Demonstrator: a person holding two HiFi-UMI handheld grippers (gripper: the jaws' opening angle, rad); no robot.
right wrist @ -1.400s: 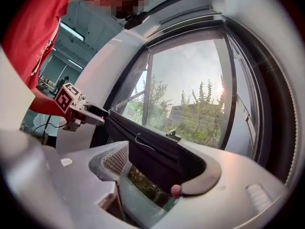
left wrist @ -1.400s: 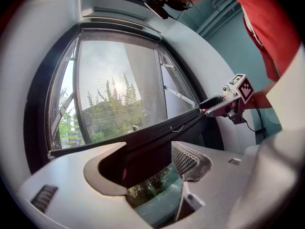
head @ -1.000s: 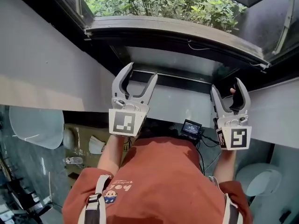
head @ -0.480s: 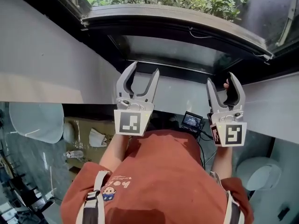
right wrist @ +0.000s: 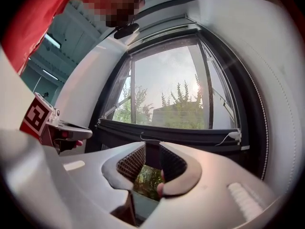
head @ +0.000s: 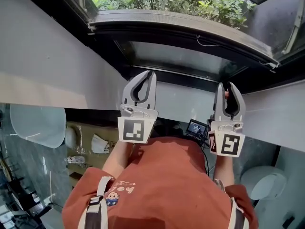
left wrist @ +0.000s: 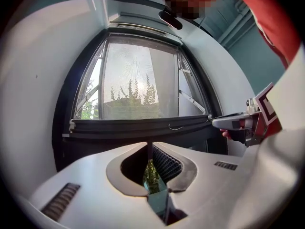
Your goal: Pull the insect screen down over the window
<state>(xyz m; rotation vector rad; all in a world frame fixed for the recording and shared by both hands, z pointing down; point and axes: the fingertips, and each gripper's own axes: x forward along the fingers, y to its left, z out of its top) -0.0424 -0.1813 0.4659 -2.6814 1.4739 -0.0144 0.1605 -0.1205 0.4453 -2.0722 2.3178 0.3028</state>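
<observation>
A dark horizontal bar (head: 167,32) (left wrist: 133,126) (right wrist: 190,136) with a thin white cord (head: 205,43) spans the window, and the pane above it looks hazy. Both grippers point level at a nearer dark frame strip (head: 186,80). My left gripper (head: 149,73) (left wrist: 150,146) has just been closing; its tips now meet, with nothing visible between them. My right gripper (head: 228,85) (right wrist: 152,149) has also been closing. A narrow gap remains, filled with something dark, and I cannot tell if the pads press on it.
White wall (head: 43,56) flanks the window on the left, and a white ledge (head: 181,104) runs below the grippers. An outward-opened sash (head: 286,23) is at upper right, with green bushes outside. Below are a basin (head: 35,125), a toilet (head: 264,182) and a small device (head: 195,128).
Both grippers' jaws went from wide open to closed or nearly closed. Both hands stayed at the dark strip below the window.
</observation>
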